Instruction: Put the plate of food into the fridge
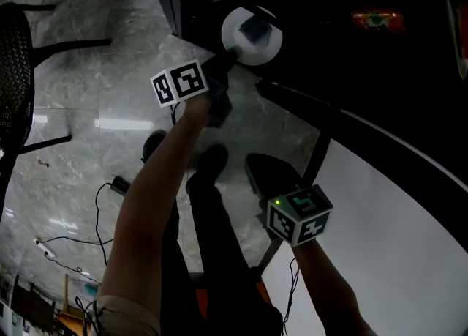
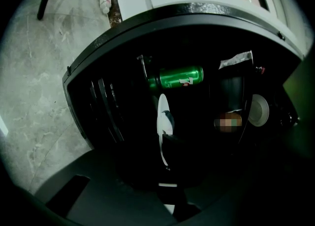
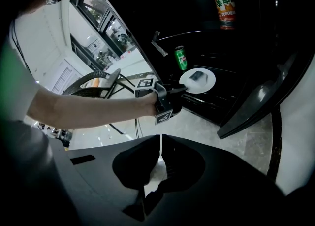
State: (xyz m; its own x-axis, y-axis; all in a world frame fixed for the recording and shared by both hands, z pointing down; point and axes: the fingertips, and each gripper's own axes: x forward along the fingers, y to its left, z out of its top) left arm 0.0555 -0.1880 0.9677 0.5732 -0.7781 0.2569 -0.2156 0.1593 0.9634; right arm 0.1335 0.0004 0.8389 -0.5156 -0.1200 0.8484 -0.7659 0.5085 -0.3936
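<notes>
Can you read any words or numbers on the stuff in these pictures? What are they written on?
"7": on the green can, in the left gripper view.
Orange can: it has print, but it is too small to read.
Marker cubes: only black-and-white square patterns, no words.
Plate: no writing shows.

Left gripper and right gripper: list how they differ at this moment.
The left gripper is shut on the rim of the white plate; the right gripper is shut on nothing. The left gripper reaches out to the fridge, with the plate at its shelves; the right gripper hangs back, pointing down at the floor. Each carries a marker cube.
</notes>
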